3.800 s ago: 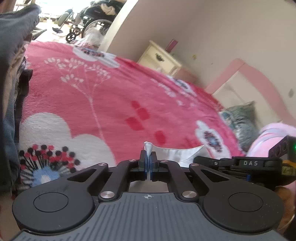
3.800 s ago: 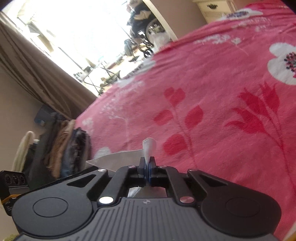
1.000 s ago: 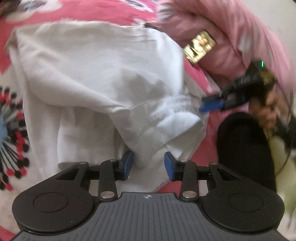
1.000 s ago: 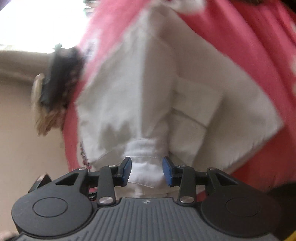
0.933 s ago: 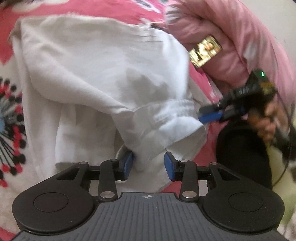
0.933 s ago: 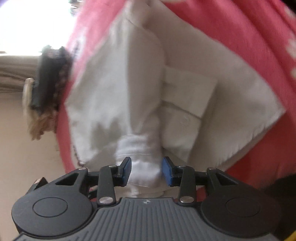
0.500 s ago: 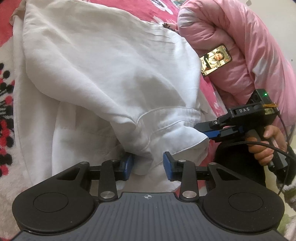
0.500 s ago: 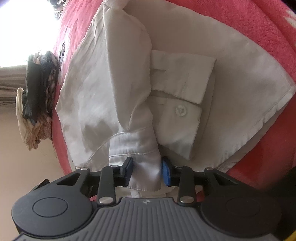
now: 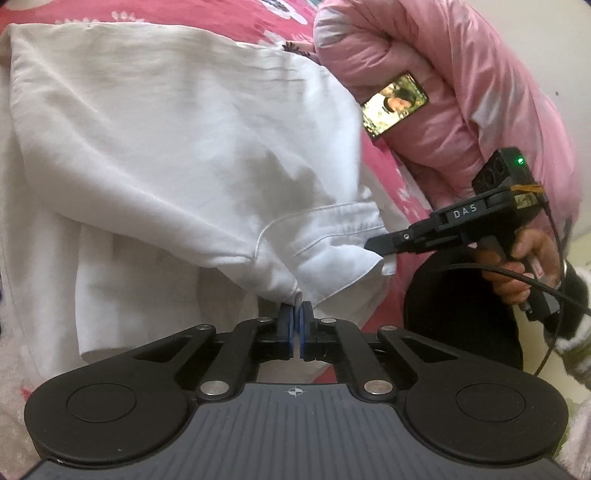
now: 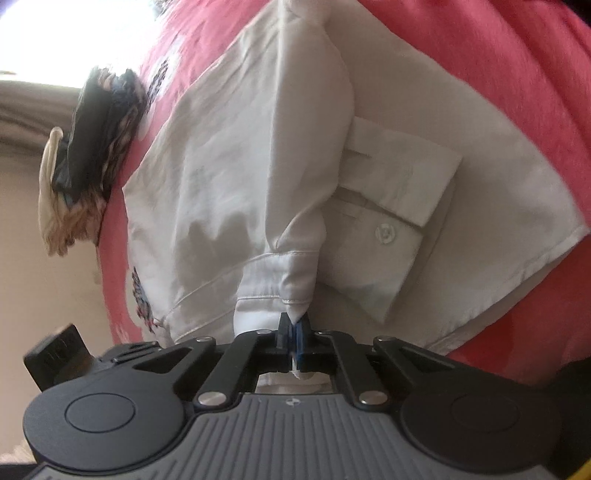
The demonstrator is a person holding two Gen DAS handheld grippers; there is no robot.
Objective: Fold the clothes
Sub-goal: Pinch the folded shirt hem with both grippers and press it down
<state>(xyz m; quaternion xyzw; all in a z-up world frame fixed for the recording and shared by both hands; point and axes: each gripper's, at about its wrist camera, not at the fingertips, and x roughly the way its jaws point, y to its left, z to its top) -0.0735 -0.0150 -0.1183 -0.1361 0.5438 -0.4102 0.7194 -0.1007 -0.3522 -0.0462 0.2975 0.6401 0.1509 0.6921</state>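
Both tools (image 9: 297,317) (image 10: 293,330) have closed, pinching the white shirt (image 9: 177,147).

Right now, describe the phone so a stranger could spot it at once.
Start at the red floral bedspread, where the white shirt lies spread. Beside the shirt is a puffy pink quilt; the phone rests on its near slope. It is the only flat, glossy rectangle there, its screen lit with a picture.
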